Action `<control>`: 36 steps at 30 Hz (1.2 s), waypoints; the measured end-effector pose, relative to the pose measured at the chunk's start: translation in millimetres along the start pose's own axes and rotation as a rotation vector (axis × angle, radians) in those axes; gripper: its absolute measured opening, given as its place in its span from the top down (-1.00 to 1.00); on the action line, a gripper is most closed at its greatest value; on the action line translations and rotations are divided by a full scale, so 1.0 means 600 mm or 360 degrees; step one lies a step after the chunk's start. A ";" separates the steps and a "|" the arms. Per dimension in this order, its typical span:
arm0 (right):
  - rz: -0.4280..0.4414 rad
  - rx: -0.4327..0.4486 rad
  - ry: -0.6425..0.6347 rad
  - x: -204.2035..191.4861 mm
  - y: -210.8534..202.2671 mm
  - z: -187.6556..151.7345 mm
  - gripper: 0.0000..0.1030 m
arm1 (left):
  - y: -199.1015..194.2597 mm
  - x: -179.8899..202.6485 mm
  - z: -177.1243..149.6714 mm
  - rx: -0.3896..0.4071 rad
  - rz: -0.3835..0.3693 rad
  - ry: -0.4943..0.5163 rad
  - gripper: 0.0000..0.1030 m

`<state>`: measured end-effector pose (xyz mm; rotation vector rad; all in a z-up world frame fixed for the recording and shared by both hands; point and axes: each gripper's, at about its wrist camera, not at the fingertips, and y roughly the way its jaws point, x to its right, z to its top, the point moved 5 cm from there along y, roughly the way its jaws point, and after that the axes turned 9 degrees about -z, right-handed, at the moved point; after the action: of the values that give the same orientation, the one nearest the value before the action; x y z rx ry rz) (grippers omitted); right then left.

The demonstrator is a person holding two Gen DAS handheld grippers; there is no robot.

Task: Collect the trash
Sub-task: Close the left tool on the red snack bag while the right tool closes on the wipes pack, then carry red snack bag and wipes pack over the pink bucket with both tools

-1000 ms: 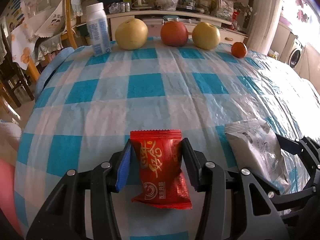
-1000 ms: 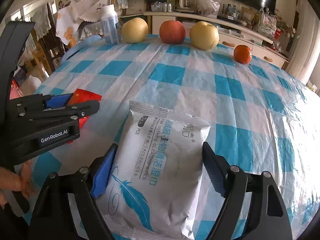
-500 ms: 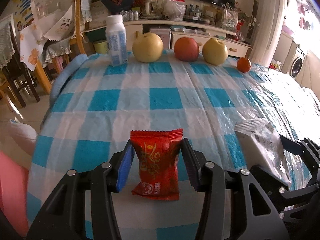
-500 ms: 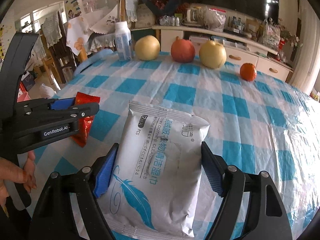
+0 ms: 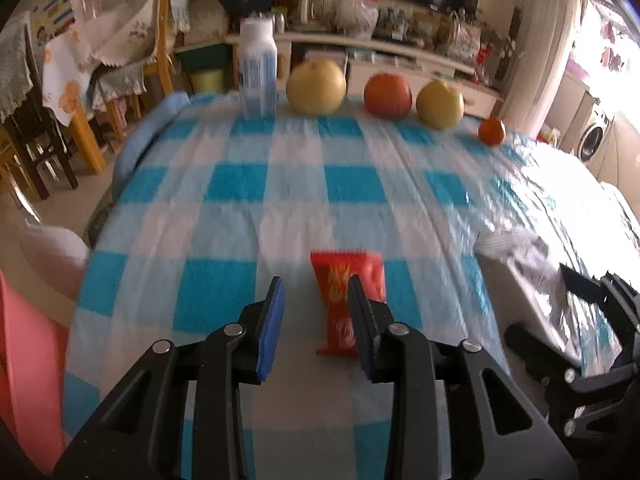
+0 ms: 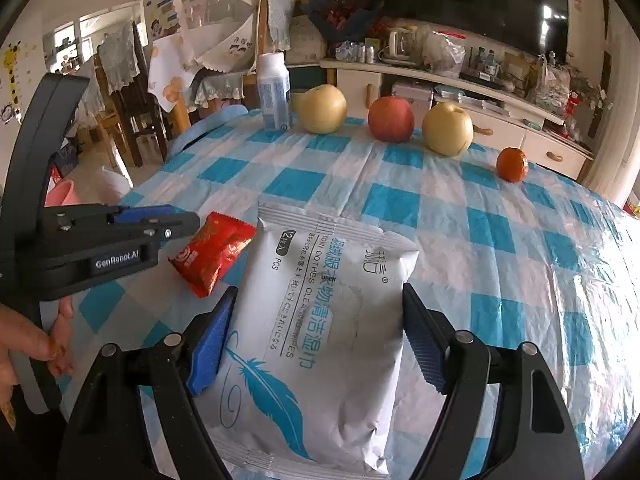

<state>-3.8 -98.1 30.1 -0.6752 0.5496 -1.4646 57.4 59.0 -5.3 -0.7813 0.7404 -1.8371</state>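
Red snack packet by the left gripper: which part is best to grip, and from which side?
Grip the red snack packet across its short width, at the puffy middle, not the crimped ends. It sits skewed, partly behind one finger of the left gripper, so probably re-centre, come from above, jaws on its long edges.

I count two pieces of trash on the table: one red snack packet (image 6: 212, 252) and one white wipes pack (image 6: 316, 340). Along the far edge I see one white bottle (image 6: 274, 94), two yellow pears (image 6: 322, 109), one red apple (image 6: 391, 119) and one small orange (image 6: 511, 164).
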 end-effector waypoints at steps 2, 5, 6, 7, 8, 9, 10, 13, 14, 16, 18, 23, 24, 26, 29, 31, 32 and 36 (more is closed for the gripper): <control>-0.0003 -0.0013 0.0007 0.003 0.003 0.000 -0.52 | 0.007 0.002 -0.010 -0.0028 0.0016 0.0023 -0.18; -0.0005 -0.0030 0.0013 0.007 0.008 -0.001 -0.52 | 0.015 0.011 -0.014 -0.0053 0.0027 0.0071 -0.36; -0.0004 -0.0036 0.0012 0.007 0.009 -0.001 -0.52 | 0.021 0.013 -0.015 -0.0060 0.0029 0.0076 -0.41; 0.0000 -0.0040 0.0009 0.007 0.010 -0.002 -0.52 | 0.026 0.015 -0.015 -0.0060 0.0026 0.0072 -0.42; 0.0001 -0.0043 0.0005 0.006 0.010 -0.003 -0.52 | 0.029 0.017 -0.014 -0.0062 0.0021 0.0071 -0.42; 0.0002 -0.0045 -0.0002 0.006 0.010 -0.004 -0.52 | 0.035 0.021 -0.013 -0.0070 0.0024 0.0079 -0.41; 0.0003 -0.0048 -0.0008 0.005 0.011 -0.005 -0.52 | 0.042 0.026 -0.013 -0.0085 0.0042 0.0100 -0.41; 0.0010 -0.0047 -0.0004 0.007 0.009 -0.005 -0.52 | 0.054 0.044 -0.016 -0.0080 0.0079 0.0175 -0.32; 0.0006 -0.0045 -0.0006 0.006 0.010 -0.005 -0.52 | 0.055 0.049 -0.015 -0.0071 0.0046 0.0168 -0.24; 0.0008 -0.0033 0.0005 0.008 0.008 -0.002 -0.52 | 0.053 0.053 -0.014 -0.0055 0.0039 0.0179 0.18; 0.0020 -0.0025 0.0020 0.008 0.005 0.000 -0.52 | 0.050 0.052 -0.014 -0.0054 0.0025 0.0165 0.21; 0.0037 -0.0015 0.0034 0.004 -0.003 0.004 -0.52 | 0.031 0.040 -0.009 -0.0007 -0.0008 0.0110 0.28; 0.0041 -0.0015 0.0038 0.004 -0.006 0.005 -0.52 | 0.027 0.038 -0.007 0.0007 -0.0008 0.0104 0.28; 0.0056 -0.0013 0.0055 0.003 -0.009 0.007 -0.52 | 0.015 0.030 -0.002 0.0036 -0.0008 0.0087 0.28; 0.0076 -0.0007 0.0075 -0.003 -0.015 0.011 -0.52 | -0.011 0.013 0.005 0.0090 -0.0001 0.0055 0.28; 0.0095 -0.0003 0.0085 -0.011 -0.020 0.014 -0.52 | -0.027 0.003 0.011 0.0127 0.0009 0.0040 0.28; 0.0104 0.0000 0.0087 -0.015 -0.024 0.015 -0.52 | -0.035 -0.002 0.013 0.0143 0.0013 0.0032 0.28; 0.0126 0.0023 0.0082 -0.034 -0.037 0.022 -0.52 | -0.078 -0.036 0.024 0.0236 0.0069 -0.0006 0.28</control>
<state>-10.8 -76.2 53.7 -0.5994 0.5986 -1.4135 50.6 93.0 35.2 -0.6675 0.6064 -1.8283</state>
